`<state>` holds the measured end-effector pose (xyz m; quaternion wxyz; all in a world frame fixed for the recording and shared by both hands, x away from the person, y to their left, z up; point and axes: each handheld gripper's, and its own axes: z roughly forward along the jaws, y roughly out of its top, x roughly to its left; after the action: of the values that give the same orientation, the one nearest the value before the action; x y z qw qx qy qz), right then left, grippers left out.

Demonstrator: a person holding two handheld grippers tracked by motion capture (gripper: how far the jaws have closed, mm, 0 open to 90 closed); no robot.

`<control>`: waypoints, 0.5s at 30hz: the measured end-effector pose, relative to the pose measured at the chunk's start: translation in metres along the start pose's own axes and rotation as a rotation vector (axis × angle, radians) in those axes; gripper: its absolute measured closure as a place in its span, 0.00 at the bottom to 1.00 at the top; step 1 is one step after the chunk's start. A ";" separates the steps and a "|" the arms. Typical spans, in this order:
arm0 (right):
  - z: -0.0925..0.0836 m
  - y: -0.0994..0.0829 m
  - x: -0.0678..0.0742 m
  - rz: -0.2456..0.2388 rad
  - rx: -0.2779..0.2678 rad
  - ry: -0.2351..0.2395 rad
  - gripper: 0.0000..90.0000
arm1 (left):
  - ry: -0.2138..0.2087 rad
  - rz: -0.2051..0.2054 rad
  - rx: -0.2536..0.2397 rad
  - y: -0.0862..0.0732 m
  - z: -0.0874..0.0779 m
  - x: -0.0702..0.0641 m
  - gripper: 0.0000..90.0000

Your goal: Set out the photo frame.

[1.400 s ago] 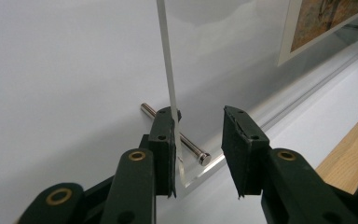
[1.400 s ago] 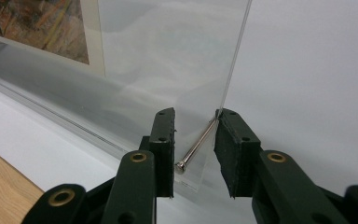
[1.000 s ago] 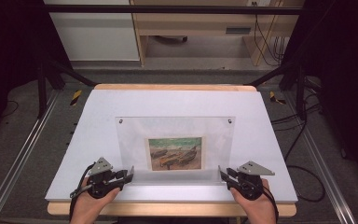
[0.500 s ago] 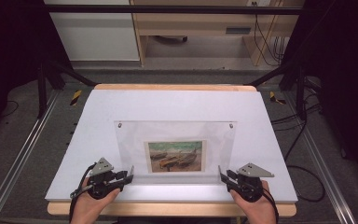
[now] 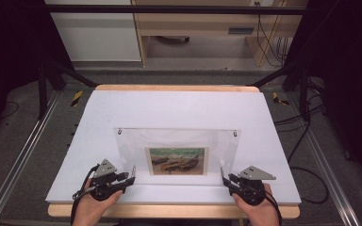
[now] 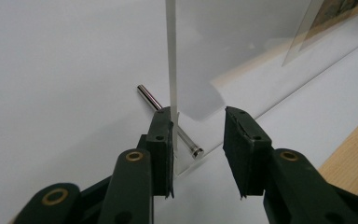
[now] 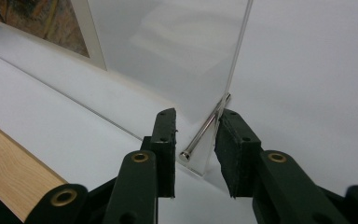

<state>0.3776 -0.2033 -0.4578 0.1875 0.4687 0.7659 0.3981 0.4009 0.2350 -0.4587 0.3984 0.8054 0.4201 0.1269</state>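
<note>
we've got a clear acrylic photo frame (image 5: 176, 153) standing up near the front of the white desk (image 5: 179, 108), a small painted picture of boats (image 5: 176, 160) showing in its lower middle. our left claw (image 5: 131, 173) sits at the frame's lower left corner, our right claw (image 5: 224, 175) at the lower right corner, both hands low at the desk's near edge.

from the left gripper view, the frame's edge (image 6: 171, 70) rises right against the inner face of one jaw, and a steel pin (image 6: 168, 122) pokes through the corner between the jaws; the other jaw stands off with a clear gap, so our left claw (image 6: 198, 149) is released, not clenched on the panel.

from the right gripper view, the frame's edge (image 7: 237, 56) and its steel pin (image 7: 205, 128) lean close beside one jaw, the opposite jaw apart from them. whether that jaw touches the pin we cannot tell, but our right claw (image 7: 196, 149) is released too, straddling the corner.
</note>
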 end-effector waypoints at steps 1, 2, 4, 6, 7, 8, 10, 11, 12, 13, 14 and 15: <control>0.000 0.000 0.000 -0.011 0.000 -0.001 0.77 | 0.002 0.001 0.000 0.000 0.000 0.000 0.70; 0.000 0.000 0.000 -0.011 0.000 -0.001 0.77 | 0.002 0.001 0.000 0.000 0.000 0.000 0.70; 0.000 0.000 0.000 -0.007 0.001 0.000 0.77 | 0.002 -0.001 -0.001 0.000 0.000 0.000 0.69; 0.000 0.000 0.000 -0.009 0.001 -0.001 0.77 | 0.003 -0.002 -0.002 0.000 0.000 0.000 0.69; 0.000 0.000 0.000 -0.010 0.002 -0.001 0.77 | 0.006 -0.001 0.000 0.000 0.000 -0.001 0.69; 0.000 0.000 0.000 -0.012 0.002 -0.001 0.77 | 0.006 -0.001 0.000 0.000 0.000 -0.001 0.69; 0.000 0.000 0.000 -0.010 0.003 -0.002 0.77 | 0.003 -0.001 0.000 0.000 0.000 0.000 0.69; 0.000 0.000 0.001 -0.007 0.004 -0.001 0.76 | 0.003 0.000 -0.002 0.000 0.000 0.000 0.69; 0.000 0.000 0.001 -0.007 0.006 -0.001 0.76 | 0.003 0.001 -0.001 0.000 0.000 0.000 0.69; 0.000 0.001 0.001 -0.007 0.008 -0.004 0.76 | 0.003 0.001 -0.002 0.000 0.000 0.000 0.69; 0.000 0.001 0.001 -0.007 0.008 -0.004 0.76 | 0.003 0.002 -0.003 0.000 0.000 0.000 0.69; 0.000 0.001 0.001 -0.014 0.007 -0.004 0.76 | 0.003 0.003 -0.003 0.000 0.000 0.000 0.69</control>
<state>0.3777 -0.2021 -0.4571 0.1902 0.4648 0.7702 0.3932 0.4009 0.2346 -0.4591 0.3989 0.8052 0.4193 0.1294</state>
